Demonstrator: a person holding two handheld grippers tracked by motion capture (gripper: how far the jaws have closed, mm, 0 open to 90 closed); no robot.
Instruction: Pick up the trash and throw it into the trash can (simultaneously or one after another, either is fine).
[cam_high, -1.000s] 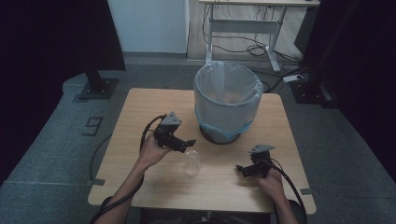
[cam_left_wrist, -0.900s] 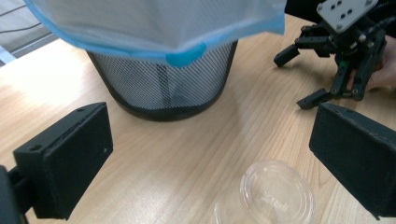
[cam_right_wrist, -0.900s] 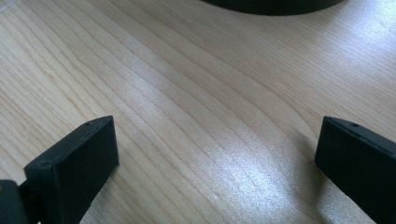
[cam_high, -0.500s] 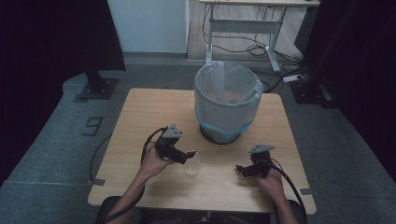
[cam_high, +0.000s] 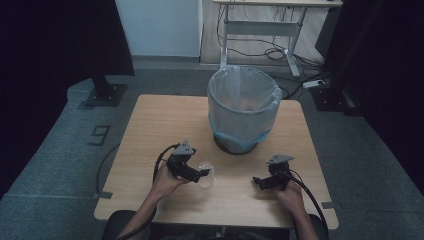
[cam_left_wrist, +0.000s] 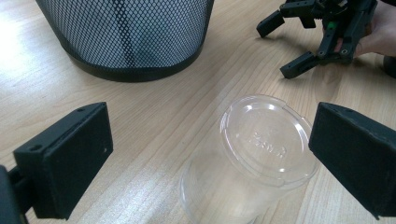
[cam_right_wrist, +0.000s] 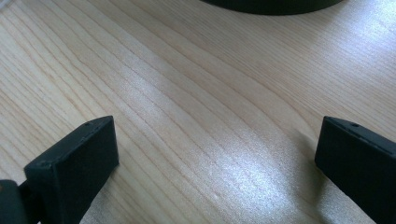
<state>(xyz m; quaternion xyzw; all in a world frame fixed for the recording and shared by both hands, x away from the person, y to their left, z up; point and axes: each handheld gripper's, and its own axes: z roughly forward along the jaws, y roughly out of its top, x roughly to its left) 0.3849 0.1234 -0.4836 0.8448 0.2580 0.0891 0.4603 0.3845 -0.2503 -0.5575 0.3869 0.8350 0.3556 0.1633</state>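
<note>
Left gripper view: clear plastic cup (cam_left_wrist: 252, 158) lying on its side near the table's (cam_high: 150, 130) front edge, between spread jaws of left gripper (cam_left_wrist: 210, 154); centre, close gently to avoid crushing; right gripper (cam_right_wrist: 215, 158) spread wide, idle.

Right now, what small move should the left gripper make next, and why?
Probably close the left gripper on the clear plastic cup. The cup lies on its side on the table, between the open jaws, which do not touch it yet. The lined bin stands just beyond.
</note>
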